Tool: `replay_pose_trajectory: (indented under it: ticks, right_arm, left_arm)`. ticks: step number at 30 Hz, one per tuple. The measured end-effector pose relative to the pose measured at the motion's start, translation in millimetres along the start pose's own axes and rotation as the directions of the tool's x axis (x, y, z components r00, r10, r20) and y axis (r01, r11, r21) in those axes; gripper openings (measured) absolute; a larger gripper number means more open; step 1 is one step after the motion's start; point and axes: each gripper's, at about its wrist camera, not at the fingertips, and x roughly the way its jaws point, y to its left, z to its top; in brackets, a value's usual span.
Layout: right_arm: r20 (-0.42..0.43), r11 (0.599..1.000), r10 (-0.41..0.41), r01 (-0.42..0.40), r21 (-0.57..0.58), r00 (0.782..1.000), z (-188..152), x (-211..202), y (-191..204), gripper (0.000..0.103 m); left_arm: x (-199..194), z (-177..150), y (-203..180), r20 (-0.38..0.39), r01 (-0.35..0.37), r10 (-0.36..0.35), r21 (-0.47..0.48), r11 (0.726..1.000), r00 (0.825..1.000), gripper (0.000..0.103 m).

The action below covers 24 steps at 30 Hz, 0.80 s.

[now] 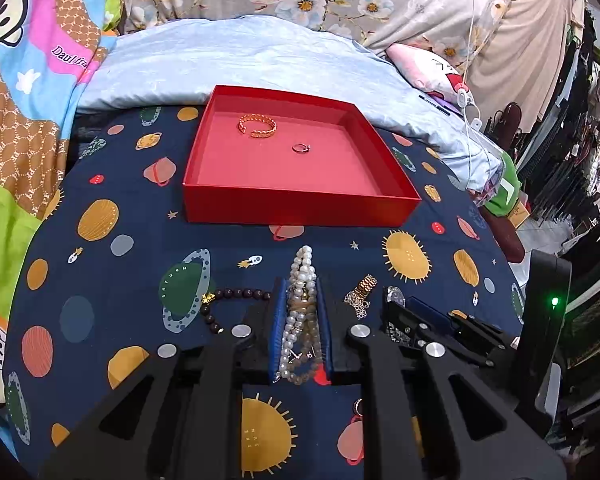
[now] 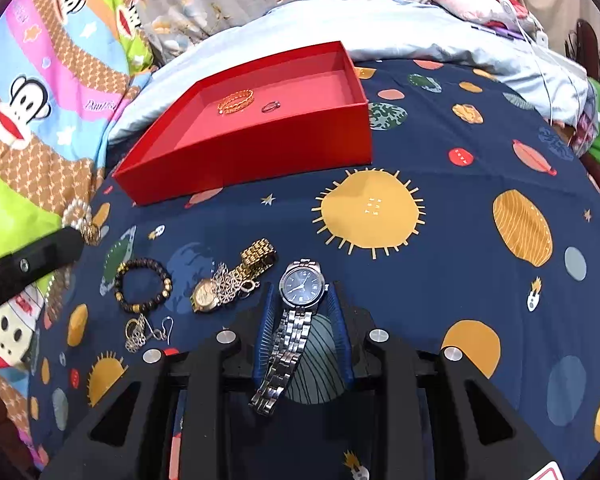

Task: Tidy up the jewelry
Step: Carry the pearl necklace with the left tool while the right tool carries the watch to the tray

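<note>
The left tongs [image 1: 303, 292] are closed on a bundled white pearl strand [image 1: 300, 312]. It is pinched between the blue ribbed pads, with a loop standing out ahead of the fingertips, so it can be carried as one bunch and not trail.

The right tongs [image 2: 300, 300] straddle a silver steel wristwatch with a dark blue dial [image 2: 300, 284]. The band lies between the pads and the dial sits at the fingertips. The left pad meets the band, but a gap shows on the right, so a firm grip cannot be confirmed.

The shallow red cardboard tray [image 1: 300, 204] sits ahead on the navy planet-print bedspread [image 2: 440, 152], open side up, evidently the collecting place. It already contains a gold chain-link cuff bracelet [image 1: 257, 125] and a small silver ring [image 1: 300, 148], lying apart.

Uncollected on the bedspread, between the two tongs:
- a dark wooden bead bracelet [image 2: 142, 286]
- a gold-toned watch [image 2: 236, 276] with a silver chain tangled over it
- a pair of silver hook earrings [image 2: 148, 332]

In my judgement the task is at an early stage; pearls and steel watch are next for the tray.
</note>
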Motion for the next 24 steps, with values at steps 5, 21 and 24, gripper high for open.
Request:
replay_pose_trajectory:
  ticks: [5,21,24]
  right_arm:
    - [0.011,1.0,-0.023,0.024,-0.021,1.0,1,3,6,0.03]
    - [0.066,0.999,-0.009,0.012,-0.047,0.998,6,-18,13,0.025]
    - [0.093,0.998,-0.001,0.007,-0.06,0.996,12,-29,18,0.025]
  left_arm:
    - [3,-2,-1,-0.007,0.0,0.0,0.001,1.0,1.0,0.015]
    - [4,-4,-2,-0.011,0.0,0.0,0.002,1.0,1.0,0.014]
    - [1,-1,-3,0.0,0.004,-0.004,0.007,1.0,1.0,0.015]
